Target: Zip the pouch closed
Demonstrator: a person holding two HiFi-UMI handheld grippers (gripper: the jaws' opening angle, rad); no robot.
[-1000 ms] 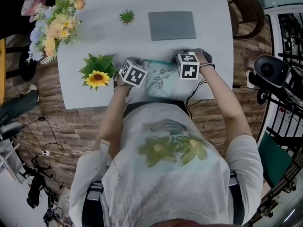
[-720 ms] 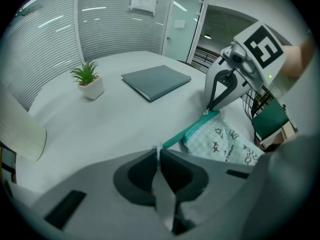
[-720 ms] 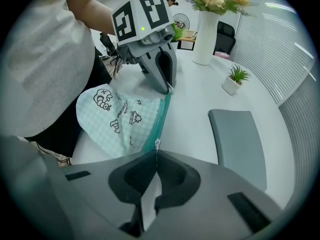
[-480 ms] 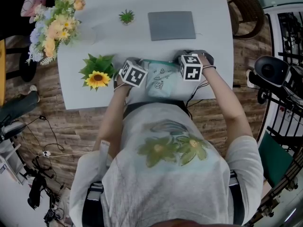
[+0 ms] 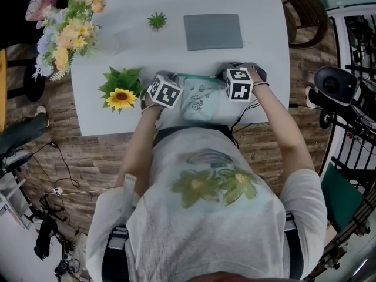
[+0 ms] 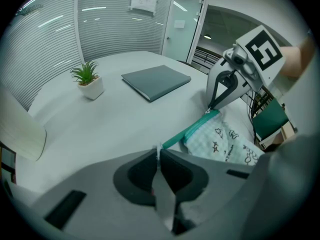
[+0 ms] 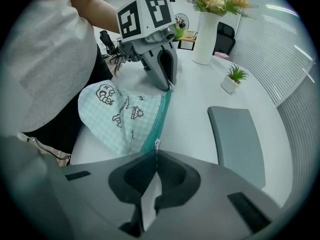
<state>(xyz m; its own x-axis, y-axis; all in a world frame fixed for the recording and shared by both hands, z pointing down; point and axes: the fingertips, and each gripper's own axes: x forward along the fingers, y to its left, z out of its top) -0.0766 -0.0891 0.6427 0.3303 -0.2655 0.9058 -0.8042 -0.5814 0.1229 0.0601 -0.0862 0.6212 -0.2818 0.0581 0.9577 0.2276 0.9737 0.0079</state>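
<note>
- I am watching the pouch (image 7: 120,116), a pale green checked one with little drawings, lying flat on the table edge nearest the person. It is stretching between my two claws.
- Its teal zipper (image 7: 159,116) is running as one straight strip from the tips of one claw to the tips of the other.
- My right claw (image 7: 156,151) is clenching the small metal zipper pull (image 7: 156,144). Its jaws are pressing together on it at the pouch's right end, and it is pointing steeply down.
- My left claw (image 6: 159,154) is pinching the opposite end of the pouch, with a thin pale edge showing between its closed tips. It is also pointing steeply down.
- The body of the pouch is spreading toward the person from the line between the claws.
- The white table (image 5: 258,16) is carrying everything here.
- A grey notebook (image 5: 212,32) is lying closed ahead of both claws, well apart from the pouch.
- A small potted plant (image 5: 157,21) is standing ahead of my left claw, to the left of the notebook.
- A sunflower (image 5: 121,97) with green leaves is lying just outside my left claw.
- A bouquet (image 5: 67,28) of pale flowers is standing farther out beyond it, at the table's far left corner.
</note>
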